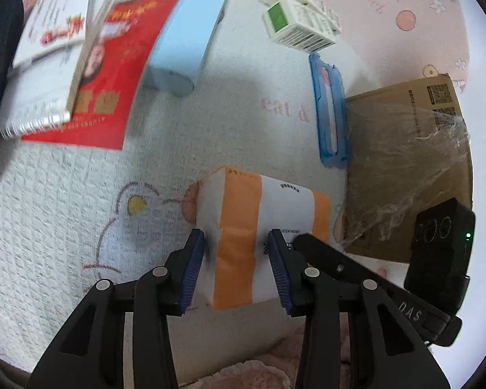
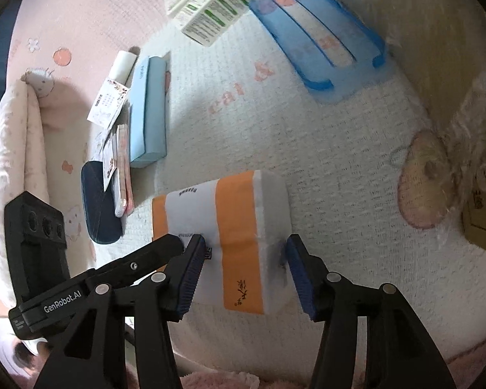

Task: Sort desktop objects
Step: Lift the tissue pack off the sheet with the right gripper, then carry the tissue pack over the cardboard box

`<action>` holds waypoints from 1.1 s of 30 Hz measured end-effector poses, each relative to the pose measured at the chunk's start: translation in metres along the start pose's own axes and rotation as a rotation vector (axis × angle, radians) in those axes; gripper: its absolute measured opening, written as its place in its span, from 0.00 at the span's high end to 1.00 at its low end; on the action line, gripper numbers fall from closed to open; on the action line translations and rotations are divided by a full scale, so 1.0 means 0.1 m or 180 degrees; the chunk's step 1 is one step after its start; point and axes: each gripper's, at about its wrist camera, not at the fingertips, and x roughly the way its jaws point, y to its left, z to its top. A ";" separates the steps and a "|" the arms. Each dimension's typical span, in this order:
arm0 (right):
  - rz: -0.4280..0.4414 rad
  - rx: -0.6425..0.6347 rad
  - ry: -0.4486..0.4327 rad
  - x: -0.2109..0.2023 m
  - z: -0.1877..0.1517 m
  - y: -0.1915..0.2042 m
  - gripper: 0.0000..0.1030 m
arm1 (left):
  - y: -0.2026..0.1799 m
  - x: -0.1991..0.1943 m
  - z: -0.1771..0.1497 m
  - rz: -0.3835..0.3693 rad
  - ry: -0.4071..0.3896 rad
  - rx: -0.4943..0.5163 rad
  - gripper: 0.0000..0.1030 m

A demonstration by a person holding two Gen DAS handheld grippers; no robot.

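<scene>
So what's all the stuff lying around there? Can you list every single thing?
tissue pack: one, white with orange stripes, in the middle, between both grippers
long box: one, light blue, beside the books
books and notebooks: a stack, red and white, far side, count unclear
small cartons: at least two, white with green, on the pink part of the blanket
plastic tray: one, blue, see-through, beside the cardboard box
cardboard box: one, brown, with clear wrap
glasses case: one, dark blue, beside the books
blanket: one, white and pink, cartoon print, under everything
left gripper: black, blue pads, around the pack
right gripper: black, blue pads, around the pack
</scene>
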 end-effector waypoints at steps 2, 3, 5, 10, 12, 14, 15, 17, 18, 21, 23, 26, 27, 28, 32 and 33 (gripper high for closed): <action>-0.0066 -0.0082 -0.0027 -0.04 -0.02 0.09 0.52 | -0.06 -0.06 0.00 0.0023 -0.0082 0.0031 0.58; -0.0115 -0.0142 -0.0105 -0.11 -0.04 0.16 0.51 | -0.10 -0.13 0.01 0.0004 -0.0142 0.0067 0.58; -0.0159 -0.0281 -0.0221 -0.23 -0.05 0.27 0.51 | -0.16 -0.30 0.02 -0.0083 -0.0272 0.0087 0.58; -0.0183 -0.0598 -0.0634 -0.72 -0.06 0.62 0.51 | -0.32 -0.75 0.03 -0.0339 -0.0569 0.0110 0.58; -0.0166 -0.0675 -0.0772 -0.91 -0.06 0.73 0.51 | -0.44 -0.96 0.02 -0.0405 -0.0727 0.0171 0.58; -0.0142 -0.0722 -0.0910 -1.10 -0.06 0.83 0.51 | -0.55 -1.12 0.01 -0.0453 -0.0846 0.0239 0.58; -0.0127 -0.0752 -0.1009 -1.23 -0.06 0.88 0.51 | -0.63 -1.22 0.00 -0.0478 -0.0923 0.0297 0.58; -0.0115 -0.0819 -0.1120 -1.39 -0.08 0.91 0.51 | -0.74 -1.33 0.00 -0.0496 -0.1002 0.0375 0.58; -0.0109 -0.0849 -0.1182 -1.46 -0.08 0.94 0.51 | -0.82 -1.40 0.00 -0.0502 -0.1064 0.0434 0.58; -0.0061 -0.0867 -0.1324 -1.65 -0.10 0.98 0.51 | -0.96 -1.50 -0.01 -0.0485 -0.1134 0.0543 0.58; -0.0017 -0.0847 -0.1383 -1.74 -0.10 0.97 0.51 | -1.02 -1.55 -0.02 -0.0467 -0.1167 0.0626 0.58; 0.0003 -0.0830 -0.1462 -1.84 -0.09 0.97 0.51 | -1.16 -1.61 -0.02 -0.0457 -0.1183 0.0769 0.58; -0.0005 -0.0821 -0.1498 -1.86 -0.09 0.97 0.51 | -1.20 -1.62 -0.01 -0.0459 -0.1175 0.0812 0.58; -0.0013 -0.0808 -0.1529 -1.91 -0.08 0.95 0.51 | -1.28 -1.62 0.01 -0.0457 -0.1169 0.0872 0.58; -0.0020 -0.0663 -0.1642 -2.10 -0.04 0.78 0.51 | -1.54 -1.55 0.09 -0.0458 -0.1109 0.1068 0.58; -0.0025 -0.0631 -0.1666 -2.14 -0.03 0.76 0.51 | -1.65 -1.52 0.12 -0.0466 -0.1088 0.1141 0.58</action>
